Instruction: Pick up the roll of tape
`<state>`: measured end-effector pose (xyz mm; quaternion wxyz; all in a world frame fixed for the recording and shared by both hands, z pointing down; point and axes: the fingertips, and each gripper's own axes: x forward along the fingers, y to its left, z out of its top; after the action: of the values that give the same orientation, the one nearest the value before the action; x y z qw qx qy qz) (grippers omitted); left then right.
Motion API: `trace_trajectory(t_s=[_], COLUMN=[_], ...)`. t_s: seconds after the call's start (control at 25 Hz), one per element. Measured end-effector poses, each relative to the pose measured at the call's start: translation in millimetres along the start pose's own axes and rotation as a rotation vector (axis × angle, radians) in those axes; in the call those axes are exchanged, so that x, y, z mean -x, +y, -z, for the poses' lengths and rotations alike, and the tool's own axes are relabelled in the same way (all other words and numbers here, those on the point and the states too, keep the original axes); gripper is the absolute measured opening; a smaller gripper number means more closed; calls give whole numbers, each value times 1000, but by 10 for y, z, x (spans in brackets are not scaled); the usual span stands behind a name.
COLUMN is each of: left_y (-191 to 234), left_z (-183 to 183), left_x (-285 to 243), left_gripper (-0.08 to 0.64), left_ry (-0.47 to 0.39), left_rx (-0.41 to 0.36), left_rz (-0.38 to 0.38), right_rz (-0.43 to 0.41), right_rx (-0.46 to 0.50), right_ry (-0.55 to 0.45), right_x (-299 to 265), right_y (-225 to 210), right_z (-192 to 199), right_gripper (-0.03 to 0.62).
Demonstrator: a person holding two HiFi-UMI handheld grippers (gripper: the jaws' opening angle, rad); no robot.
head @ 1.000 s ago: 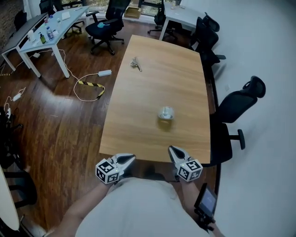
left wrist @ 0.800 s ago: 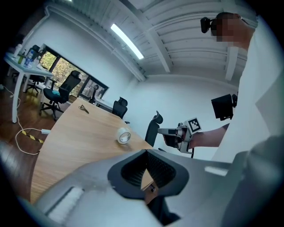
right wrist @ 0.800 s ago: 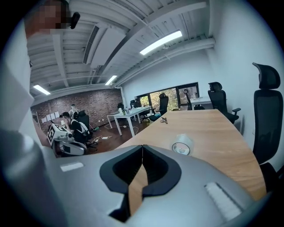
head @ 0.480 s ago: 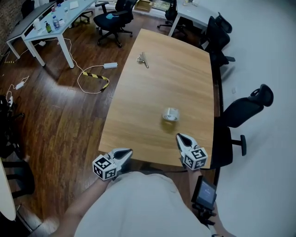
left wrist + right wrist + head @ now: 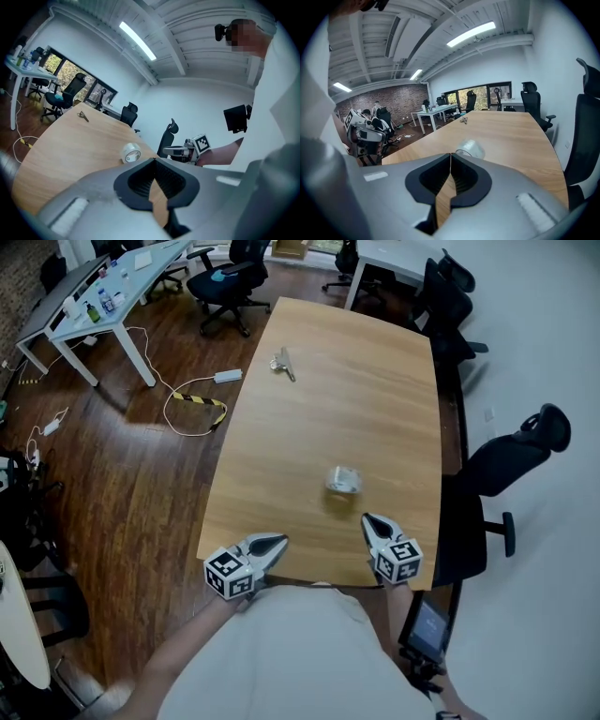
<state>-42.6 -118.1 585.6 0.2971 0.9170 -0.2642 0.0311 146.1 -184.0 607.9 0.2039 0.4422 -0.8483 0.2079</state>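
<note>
Two grippers are in our hands, both at the near edge of the table [image 5: 309,418]. The left gripper [image 5: 279,542] sits over the table's near left corner, pointing almost level across the top, its jaws pressed together with nothing between them. The right gripper [image 5: 367,520] is over the table's near right part, tilted down toward the wood, its jaws likewise clenched and empty. The tape [image 5: 343,480] lies on the table just beyond the right gripper's tips, touching neither tool. Toward the table's far left edge we see keys [image 5: 281,364].
</note>
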Motion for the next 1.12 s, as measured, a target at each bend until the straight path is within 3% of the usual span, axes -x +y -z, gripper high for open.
trace_trajectory(t_s=[0.36, 0.6, 0.84, 1.12], left_y=[48, 22, 67, 100], left_z=[34, 94, 117, 97], left_x=[-196, -280, -350, -322], left_gripper=[6, 6, 6, 6], left_ry=[53, 47, 26, 7], left_rx=[-6, 19, 43, 62], left_rz=[-59, -81, -109, -153], right_rz=[-43, -92, -218, -327], right_rx=[5, 135, 278, 427], right_ry=[7, 70, 189, 337], right_x=[-185, -370, -598, -874], right_y=[-499, -798, -874, -761], right_z=[-49, -238, -321, -122], right_gripper=[9, 15, 112, 238])
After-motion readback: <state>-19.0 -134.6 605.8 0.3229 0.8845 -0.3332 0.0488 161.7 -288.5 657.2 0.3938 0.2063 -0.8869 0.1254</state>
